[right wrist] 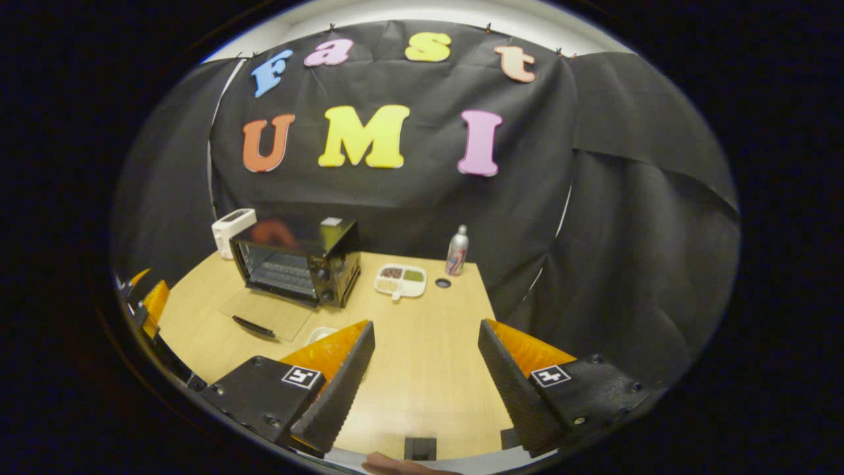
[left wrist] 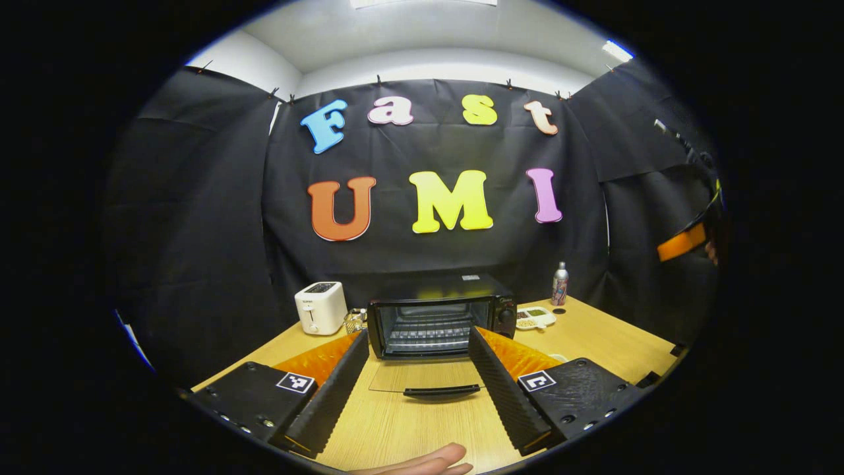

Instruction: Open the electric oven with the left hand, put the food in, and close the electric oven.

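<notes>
The black electric oven (left wrist: 435, 316) stands at the back of the wooden table with its glass door (left wrist: 395, 377) folded down flat and the wire rack inside showing. My left gripper (left wrist: 418, 335) is open just in front of it, one finger on each side of the door's black handle (left wrist: 442, 391) and touching nothing. The oven (right wrist: 297, 260) is on the left in the right gripper view. A white divided tray of food (right wrist: 400, 280) lies to the right of the oven. Nearer than the tray, my right gripper (right wrist: 426, 326) is open above bare table.
A white toaster (left wrist: 320, 307) stands left of the oven. A metal bottle (right wrist: 456, 251) and its cap (right wrist: 443, 283) are by the food tray near the back wall. A small white dish (right wrist: 320, 334) peeks out behind the right gripper's left finger. Fingers of a hand (left wrist: 428, 462) show at the table's near edge.
</notes>
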